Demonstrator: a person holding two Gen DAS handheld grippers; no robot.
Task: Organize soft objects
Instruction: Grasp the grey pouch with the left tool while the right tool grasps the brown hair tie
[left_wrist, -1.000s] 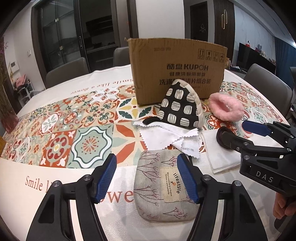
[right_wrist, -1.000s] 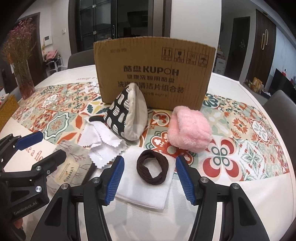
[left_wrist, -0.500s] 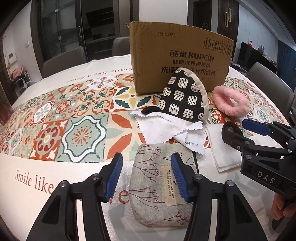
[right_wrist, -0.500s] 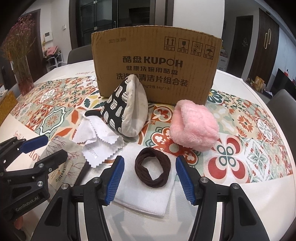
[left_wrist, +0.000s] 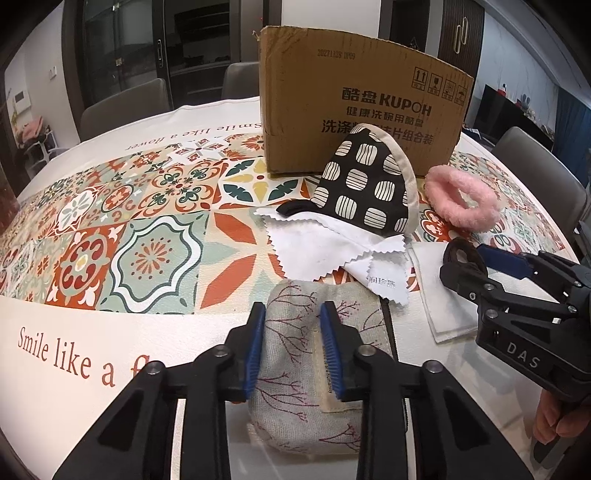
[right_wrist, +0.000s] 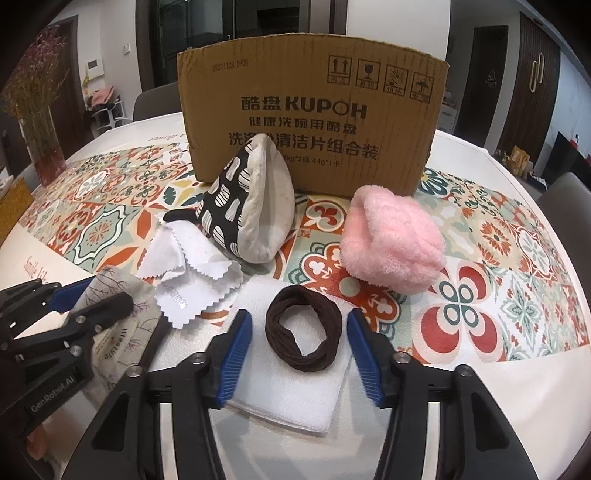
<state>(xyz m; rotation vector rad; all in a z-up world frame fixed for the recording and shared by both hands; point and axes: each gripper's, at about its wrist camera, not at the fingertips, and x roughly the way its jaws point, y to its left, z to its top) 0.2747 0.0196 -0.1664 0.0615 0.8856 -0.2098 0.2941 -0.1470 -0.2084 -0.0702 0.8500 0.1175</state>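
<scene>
The left gripper (left_wrist: 291, 343) is closing, pinching the soft, light pouch (left_wrist: 295, 369) at its bunched middle; the right gripper (right_wrist: 299, 347), still spread, is closing around the stretchy hair band (right_wrist: 303, 328).

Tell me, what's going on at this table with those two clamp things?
A person is tidying soft items with a handheld gripper in each hand. The left gripper is closing on a grey fabric pouch, which is bunched between its blue fingers. The right gripper is closing too, straddling a brown hair band that lies on a folded white cloth, not yet pinching it. A cardboard box stands behind, nothing moved into it yet.
</scene>
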